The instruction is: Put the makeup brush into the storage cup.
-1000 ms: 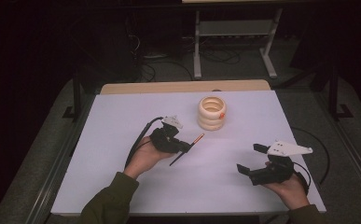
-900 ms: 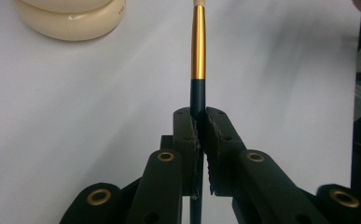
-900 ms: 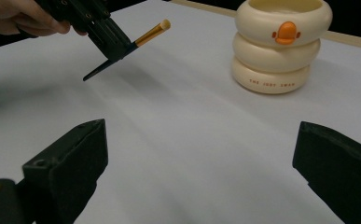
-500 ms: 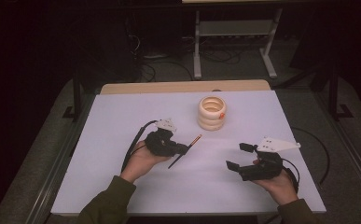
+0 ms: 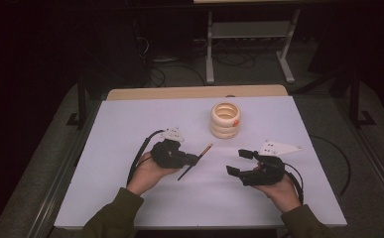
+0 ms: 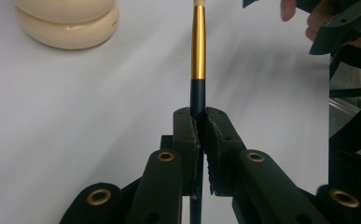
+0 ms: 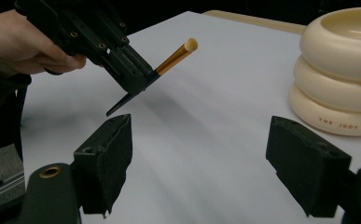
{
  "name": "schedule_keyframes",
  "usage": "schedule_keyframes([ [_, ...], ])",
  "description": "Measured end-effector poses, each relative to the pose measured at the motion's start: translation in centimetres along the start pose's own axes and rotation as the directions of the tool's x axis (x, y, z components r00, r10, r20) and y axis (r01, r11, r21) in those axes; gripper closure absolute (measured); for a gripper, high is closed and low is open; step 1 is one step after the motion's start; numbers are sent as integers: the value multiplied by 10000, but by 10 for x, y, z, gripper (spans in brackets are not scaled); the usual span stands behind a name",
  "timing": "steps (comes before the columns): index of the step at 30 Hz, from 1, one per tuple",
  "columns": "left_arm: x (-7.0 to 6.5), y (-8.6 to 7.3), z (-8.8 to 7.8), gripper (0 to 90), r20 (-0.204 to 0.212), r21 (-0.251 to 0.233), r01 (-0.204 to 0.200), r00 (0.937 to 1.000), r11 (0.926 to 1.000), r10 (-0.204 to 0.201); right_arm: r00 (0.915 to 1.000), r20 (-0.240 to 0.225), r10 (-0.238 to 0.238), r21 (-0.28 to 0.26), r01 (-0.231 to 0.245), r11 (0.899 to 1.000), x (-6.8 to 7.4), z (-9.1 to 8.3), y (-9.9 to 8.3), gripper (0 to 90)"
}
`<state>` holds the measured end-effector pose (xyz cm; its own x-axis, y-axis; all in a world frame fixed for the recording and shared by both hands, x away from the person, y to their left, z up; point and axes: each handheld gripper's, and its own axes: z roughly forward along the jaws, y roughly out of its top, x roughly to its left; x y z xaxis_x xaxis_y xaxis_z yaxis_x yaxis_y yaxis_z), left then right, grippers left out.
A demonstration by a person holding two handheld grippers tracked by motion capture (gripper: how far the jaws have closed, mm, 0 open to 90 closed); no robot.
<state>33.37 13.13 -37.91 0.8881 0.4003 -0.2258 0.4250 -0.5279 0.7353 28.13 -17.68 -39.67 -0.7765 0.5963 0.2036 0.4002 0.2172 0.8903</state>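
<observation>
The brush (image 5: 195,161) lies just left of the high view's centre, a thin stick slanting from lower left to upper right, pinched near its middle by the left gripper (image 5: 192,159). In the left gripper view the brush (image 6: 197,56) runs straight up the frame from between the pads: a dark navy handle where the jaws press together on it, then a long shiny gold ferrule, then a pale cream tip that meets the top edge. A short dark end of the handle pokes out below the jaws. In the right gripper view the brush (image 7: 173,58) sits in the upper left, held clear above the table (image 7: 206,140), gold end pointing up and to the right, the pointed dark tail sticking out lower left of the left gripper (image 7: 136,77). The right gripper (image 5: 239,162) is lower right of centre in the high view, near the brush but apart from it; its jaws stand spread with nothing between them, and they have just been closing somewhat. A cream holder (image 5: 225,120), shaped like three stacked rings with an open top and a small orange mark on its side, stands above centre on the white table (image 5: 130,124), apart from both grippers. In the right gripper view the holder (image 7: 341,70) fills the upper right.
</observation>
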Motion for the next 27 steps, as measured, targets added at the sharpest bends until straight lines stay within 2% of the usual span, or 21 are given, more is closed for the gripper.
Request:
schedule_keyframes([
  [2,-1,0,0,835,10,-126,80,10000,9999,-80,9999,-98,40,-5,-40,10000,1,4,2,231],
  [4,0,0,-3,834,-31,-142,-123,9999,9998,122,9999,-149,32,-14,-33,10000,2,9,3,242],
  [14,-2,-3,-6,835,84,-427,74,9999,9991,-71,9992,-394,-56,-122,51,9999,4,24,10,268],
  [24,-2,-4,-6,835,85,-393,-11,10000,9992,14,9981,-612,16,-269,-32,9996,10,34,18,294],
  [27,-2,-4,-6,835,83,-394,-77,9999,9992,81,9975,-685,192,-236,-209,9995,12,38,20,309],
])
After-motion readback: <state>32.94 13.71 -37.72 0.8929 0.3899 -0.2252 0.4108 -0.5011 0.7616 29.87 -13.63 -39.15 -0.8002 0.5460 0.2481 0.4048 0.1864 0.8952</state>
